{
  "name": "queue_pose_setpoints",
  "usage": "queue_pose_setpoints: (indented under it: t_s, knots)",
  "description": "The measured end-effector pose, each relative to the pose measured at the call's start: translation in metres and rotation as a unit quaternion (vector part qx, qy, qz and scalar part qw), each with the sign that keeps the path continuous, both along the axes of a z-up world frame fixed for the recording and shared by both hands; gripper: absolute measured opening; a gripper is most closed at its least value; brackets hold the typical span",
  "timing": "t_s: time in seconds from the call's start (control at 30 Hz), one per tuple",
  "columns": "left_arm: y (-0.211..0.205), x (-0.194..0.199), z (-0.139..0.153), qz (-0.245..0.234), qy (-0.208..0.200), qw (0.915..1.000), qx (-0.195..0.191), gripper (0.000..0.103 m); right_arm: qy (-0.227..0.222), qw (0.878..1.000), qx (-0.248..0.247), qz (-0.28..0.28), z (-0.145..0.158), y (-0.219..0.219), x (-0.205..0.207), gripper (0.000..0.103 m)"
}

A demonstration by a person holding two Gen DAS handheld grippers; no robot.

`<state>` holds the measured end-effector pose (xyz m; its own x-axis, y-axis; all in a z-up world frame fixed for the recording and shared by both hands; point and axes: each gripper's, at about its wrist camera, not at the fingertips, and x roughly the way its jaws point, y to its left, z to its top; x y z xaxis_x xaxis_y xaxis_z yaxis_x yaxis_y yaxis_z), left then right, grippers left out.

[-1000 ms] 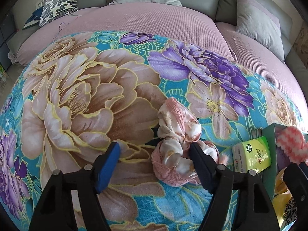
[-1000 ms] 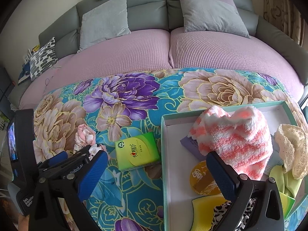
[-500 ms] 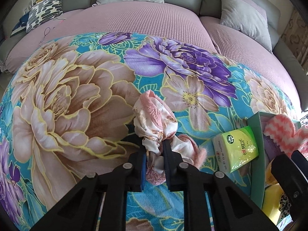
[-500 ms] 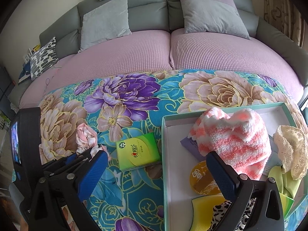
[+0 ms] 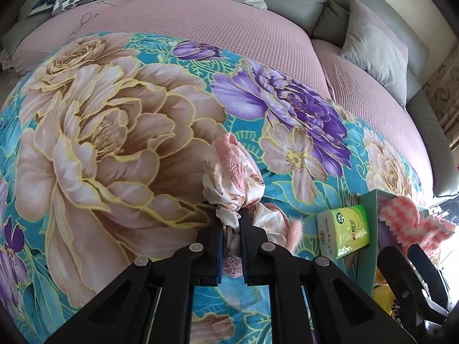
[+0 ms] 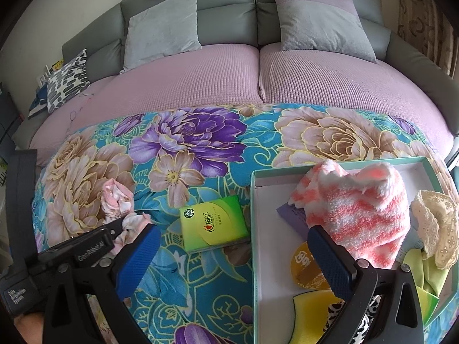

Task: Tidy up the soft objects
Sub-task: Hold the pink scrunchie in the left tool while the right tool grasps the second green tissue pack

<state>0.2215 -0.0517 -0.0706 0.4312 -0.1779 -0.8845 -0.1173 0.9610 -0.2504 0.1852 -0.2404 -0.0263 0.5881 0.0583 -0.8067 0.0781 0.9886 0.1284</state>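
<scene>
Left gripper (image 5: 231,223) fingers just closed, pinching pink scrunchie (image 5: 229,172) on floral blanket (image 5: 114,143). Box (image 6: 254,229) lies right, past green tissue pack (image 6: 213,223). Right gripper (image 6: 232,255) fingers spread, empty, nearer box.

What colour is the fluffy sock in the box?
The sock has pink and white stripes, clearest in the right wrist view.

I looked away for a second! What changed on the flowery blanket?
The left gripper has just been closing and now pinches the pink scrunchie, bunching it. The right gripper stayed open in the same place. The green tissue pack and the tray stayed put.
</scene>
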Motion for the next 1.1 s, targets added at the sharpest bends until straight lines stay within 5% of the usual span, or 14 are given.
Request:
queue_pose_setpoints:
  t_s: [0.43,1.1]
  knots:
    - [0.051,-0.014,0.033,0.068,-0.034,0.997,-0.011,0.01,-0.016,0.999,0.003,0.034,0.002,0.018,0.0,0.103]
    - [0.1,-0.026,0.046,0.117,-0.055,0.9886,-0.078,0.01,0.048,0.993,0.0,0.112,-0.04,0.062,0.006,0.067]
